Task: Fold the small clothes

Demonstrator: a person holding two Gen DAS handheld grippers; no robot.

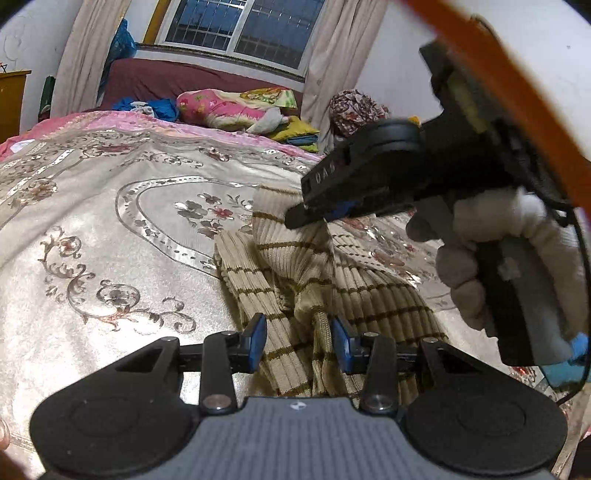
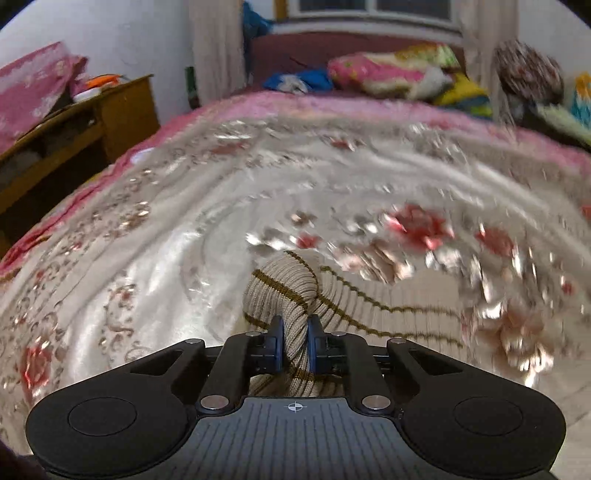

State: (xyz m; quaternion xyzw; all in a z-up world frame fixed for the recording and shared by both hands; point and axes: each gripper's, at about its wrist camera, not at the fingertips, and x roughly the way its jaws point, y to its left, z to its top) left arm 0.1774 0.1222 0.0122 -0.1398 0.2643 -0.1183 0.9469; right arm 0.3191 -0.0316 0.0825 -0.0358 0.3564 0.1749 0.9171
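A beige ribbed sweater (image 1: 295,266) with thin brown stripes was spread, pretty rumpled, on the bedspread (image 1: 110,229), a shiny cream one with floral scrollwork and a pink border. In the left wrist view the left gripper (image 1: 299,338) was held low over the near end of the sweater, its blue-padded jaws well apart, with a bunched ridge of knit lying between them but not pinched. No contact between pads and cloth could be made out for sure.

The right gripper (image 2: 295,341) was seen clamped on the sweater: in its own view the jaws were drawn close together on a thick roll of the ribbed fabric, which rose in a hump just ahead of the pads. From the left camera the same gripper (image 1: 314,216) showed up at the upper right, with a fold of sweater lifted off the bed and hanging from its tip. It was gripped by a hand (image 1: 480,258) in a pale glove.

(The right view was badly motion-blurred, so the bedspread pattern came out smeared.)

At the far end of the bed a heap of pillows (image 1: 229,107) in pink and yellow was piled below a window (image 1: 240,26) with curtains either side. A wooden cabinet (image 2: 92,118) was visible left of the bed in the right view.
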